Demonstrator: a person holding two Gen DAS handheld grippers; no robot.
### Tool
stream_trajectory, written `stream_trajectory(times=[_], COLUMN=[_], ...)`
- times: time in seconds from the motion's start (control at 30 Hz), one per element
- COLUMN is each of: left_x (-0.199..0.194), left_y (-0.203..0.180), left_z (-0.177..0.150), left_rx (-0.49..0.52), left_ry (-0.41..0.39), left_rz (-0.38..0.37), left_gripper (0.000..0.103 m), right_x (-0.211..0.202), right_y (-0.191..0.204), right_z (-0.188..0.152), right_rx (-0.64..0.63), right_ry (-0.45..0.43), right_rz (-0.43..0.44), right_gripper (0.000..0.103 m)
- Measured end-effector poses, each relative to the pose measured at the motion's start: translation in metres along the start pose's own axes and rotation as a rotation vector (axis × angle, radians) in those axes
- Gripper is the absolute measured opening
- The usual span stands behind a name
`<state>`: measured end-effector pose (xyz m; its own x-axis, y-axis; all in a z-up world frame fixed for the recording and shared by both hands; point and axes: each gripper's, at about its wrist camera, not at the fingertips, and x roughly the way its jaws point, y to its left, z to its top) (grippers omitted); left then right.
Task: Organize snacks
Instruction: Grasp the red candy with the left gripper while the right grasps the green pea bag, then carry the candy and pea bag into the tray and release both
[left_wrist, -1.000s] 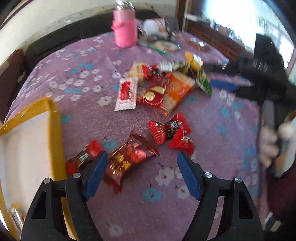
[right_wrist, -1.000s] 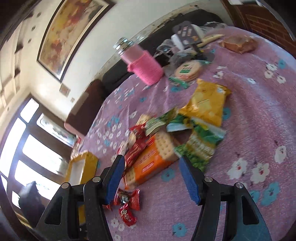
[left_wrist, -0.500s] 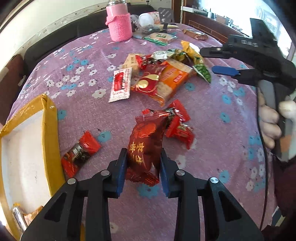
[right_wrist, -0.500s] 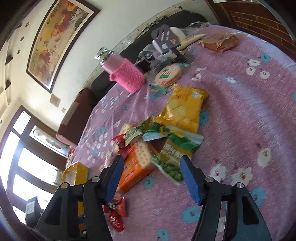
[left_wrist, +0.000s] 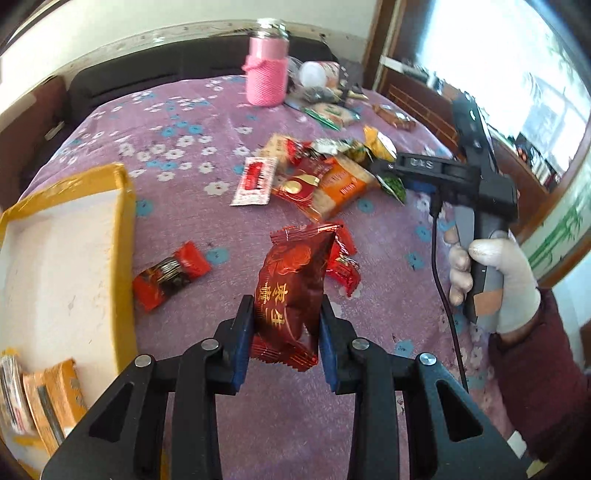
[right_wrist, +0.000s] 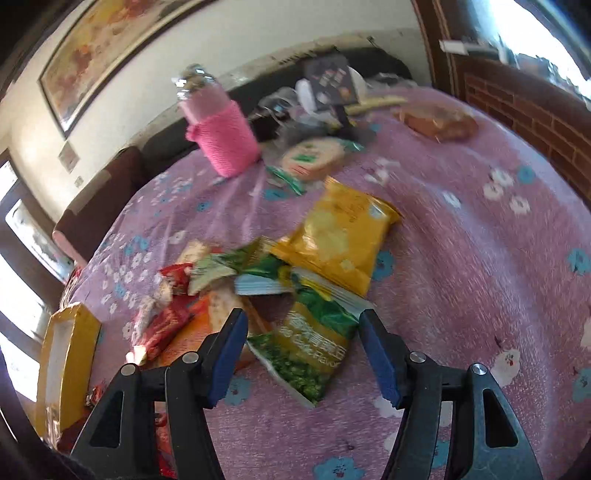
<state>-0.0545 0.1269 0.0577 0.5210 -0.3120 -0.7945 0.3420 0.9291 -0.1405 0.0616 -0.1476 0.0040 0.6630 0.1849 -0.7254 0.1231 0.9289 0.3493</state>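
My left gripper (left_wrist: 286, 325) is shut on a dark red snack packet (left_wrist: 291, 291) and holds it above the purple flowered cloth. A yellow-rimmed box (left_wrist: 123, 221) lies to its left with several packets in its near corner. My right gripper (right_wrist: 303, 347) is open and hangs just over a green pea packet (right_wrist: 314, 347); it also shows in the left wrist view (left_wrist: 399, 173), at the right of the snack pile. A yellow packet (right_wrist: 340, 236) and an orange cracker pack (left_wrist: 340, 188) lie in the pile.
A pink knitted bottle (left_wrist: 266, 70) stands at the back of the table (left_wrist: 177, 122) with clutter beside it. Small red packets (left_wrist: 168, 273) lie on the cloth near the box. A dark sofa runs behind the table.
My left gripper closed on the dark red packet and lifted it off the cloth. My right gripper moved forward and down over the green pea packet, still open.
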Motion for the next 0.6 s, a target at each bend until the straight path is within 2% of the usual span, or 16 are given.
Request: stream_trajectory(times=[0.03,0.13,0.23,0.33,0.5,0.6], left_x=[-0.002,-0.008,-0.012,-0.021,-0.044,-0.063], left_y=[0.003,0.009,0.017,0.028,0.057,0.087], left_z=[-0.001,-0.005,-0.009,-0.012,-0.023,-0.035], left_rx=[-0.018,-0.062,-0.108,-0.150,-0.224,-0.293], left_ry=[-0.009,-0.032,-0.042,-0.055,-0.077,-0.098], left_rz=[-0.006,-0.014,-0.028,-0.023,0.028,0.079], left_gripper=[0.029,0.029,0.029,0.029,0.029,0.030], right_x=[-0.002,-0.005,-0.010,-0.013,-0.017,-0.019], right_y=[-0.004,-0.017,-0.029,-0.035,-0.008,0.013], right_z=[0.001,0.001,-0.001,-0.006,-0.015,-0.022], right_rx=[0.022,0.086,0.160,0.221,0.166,0.112], right_ry=[-0.015,-0.004,0.015,0.051,0.084,0.092], right_rz=[0.018,0.054,0.123,0.241,0.359,0.380], right_gripper=[0.057,0.051,0.049,0.049,0.049,0.049])
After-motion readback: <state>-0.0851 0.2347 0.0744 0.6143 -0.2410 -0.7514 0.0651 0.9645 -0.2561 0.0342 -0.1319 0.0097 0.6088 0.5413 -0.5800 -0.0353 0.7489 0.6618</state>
